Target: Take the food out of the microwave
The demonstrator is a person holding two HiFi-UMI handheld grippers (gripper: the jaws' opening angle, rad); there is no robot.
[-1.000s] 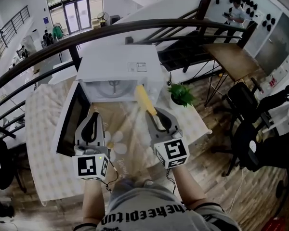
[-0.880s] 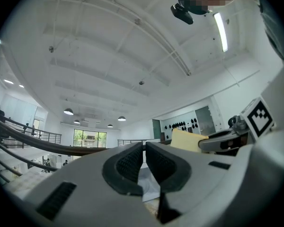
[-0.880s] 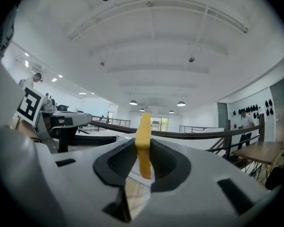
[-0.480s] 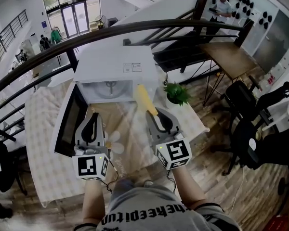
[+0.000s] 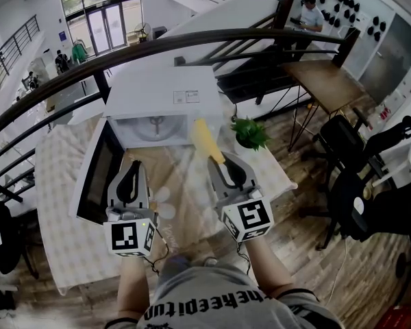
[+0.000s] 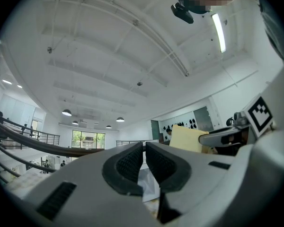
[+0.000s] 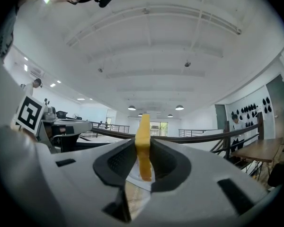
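The white microwave (image 5: 161,91) stands on the table with its door (image 5: 96,173) swung open to the left and its cavity (image 5: 154,127) showing only the turntable. My right gripper (image 5: 222,166) is shut on a flat yellow piece of food (image 5: 207,141), held edge-up in front of the microwave's right side. In the right gripper view the yellow piece (image 7: 143,141) stands pinched between the pads of the right gripper (image 7: 143,167). My left gripper (image 5: 130,173) hovers in front of the open door. Its jaws (image 6: 144,162) are together with nothing in them. The yellow piece (image 6: 187,138) shows to its right.
The table carries a pale patterned cloth (image 5: 61,184). A small green plant (image 5: 250,132) stands right of the microwave. A dark curved railing (image 5: 192,40) runs behind it. Black chairs (image 5: 356,149) and a wooden desk (image 5: 332,81) stand at the right.
My right gripper has lifted slightly with the yellow piece. The left gripper has stayed where it was.
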